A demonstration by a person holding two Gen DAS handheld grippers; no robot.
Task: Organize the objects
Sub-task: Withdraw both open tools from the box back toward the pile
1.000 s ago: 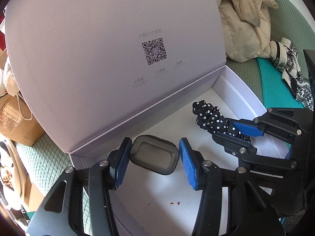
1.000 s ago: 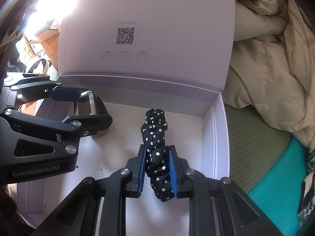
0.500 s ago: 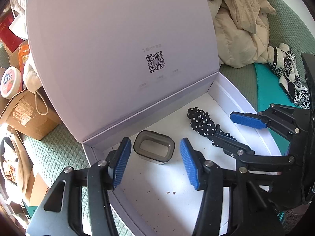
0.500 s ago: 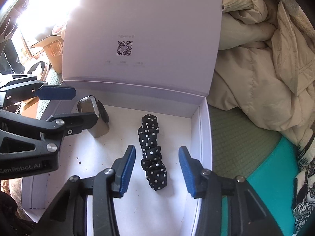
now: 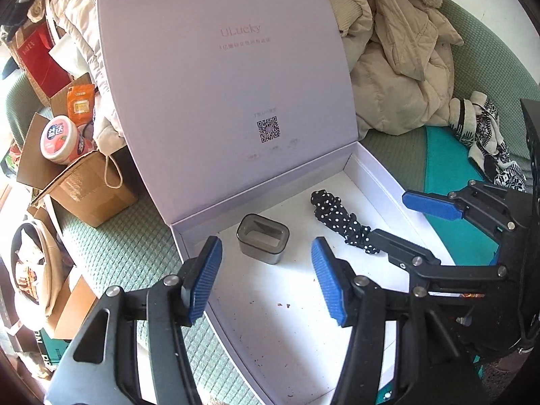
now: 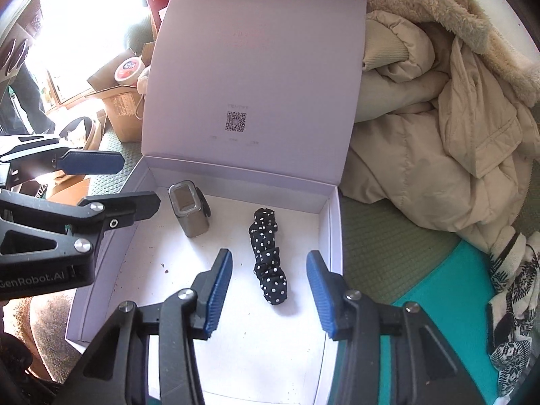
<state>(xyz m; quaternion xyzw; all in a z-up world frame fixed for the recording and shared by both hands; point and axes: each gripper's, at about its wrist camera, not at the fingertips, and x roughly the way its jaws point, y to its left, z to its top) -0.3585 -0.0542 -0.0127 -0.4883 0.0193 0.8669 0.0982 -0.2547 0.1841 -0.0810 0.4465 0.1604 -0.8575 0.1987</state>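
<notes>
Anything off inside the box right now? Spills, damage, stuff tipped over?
Only small things. Dark crumbs are scattered on the white box floor, near its middle. The grey container stands upright, and the polka-dot scrunchie lies flat beside it, apart from it. No damage shows. Both grippers are clear of the items.

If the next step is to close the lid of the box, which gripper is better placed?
Probably the left gripper: its jaws, opening and empty, sit nearer the raised lid. The right gripper is open above the scrunchie, farther from the hinge.
</notes>
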